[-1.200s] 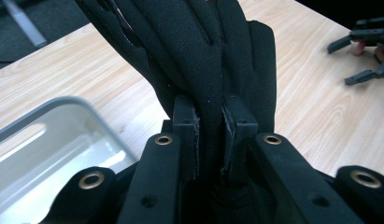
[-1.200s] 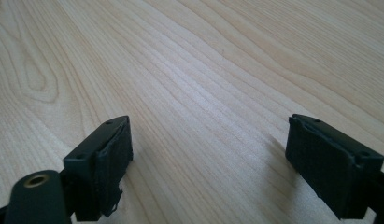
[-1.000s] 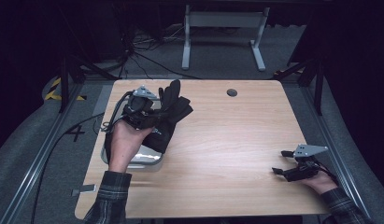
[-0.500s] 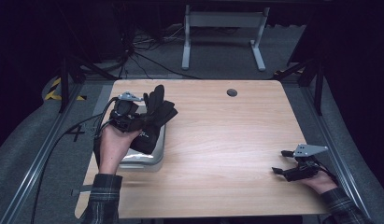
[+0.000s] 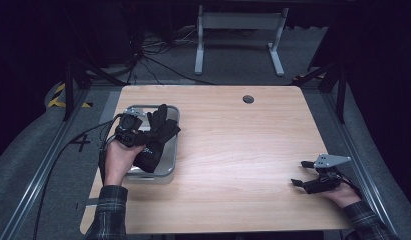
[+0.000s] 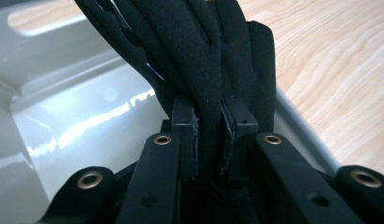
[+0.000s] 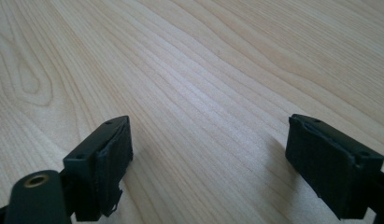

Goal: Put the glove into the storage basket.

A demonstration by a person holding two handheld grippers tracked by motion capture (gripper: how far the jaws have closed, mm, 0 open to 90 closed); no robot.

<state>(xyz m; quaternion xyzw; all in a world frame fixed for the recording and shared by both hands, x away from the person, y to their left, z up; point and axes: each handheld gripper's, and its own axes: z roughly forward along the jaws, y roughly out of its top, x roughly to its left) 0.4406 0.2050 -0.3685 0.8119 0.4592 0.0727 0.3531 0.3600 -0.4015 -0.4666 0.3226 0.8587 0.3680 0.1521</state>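
Pinched between the jaws of the left hand-held gripper (image 6: 210, 140), a black glove (image 5: 155, 137) is held over the metal tray (image 5: 170, 165). The right hand-held gripper (image 5: 304, 173) is rested wide apart on the surface (image 5: 243, 150).

One black glove (image 5: 155, 137), one metal tray (image 5: 169, 167), one wooden table (image 5: 233, 150), two hand-held grippers

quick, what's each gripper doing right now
left gripper: closed on the black glove, over the metal tray
right gripper: open, holding nothing
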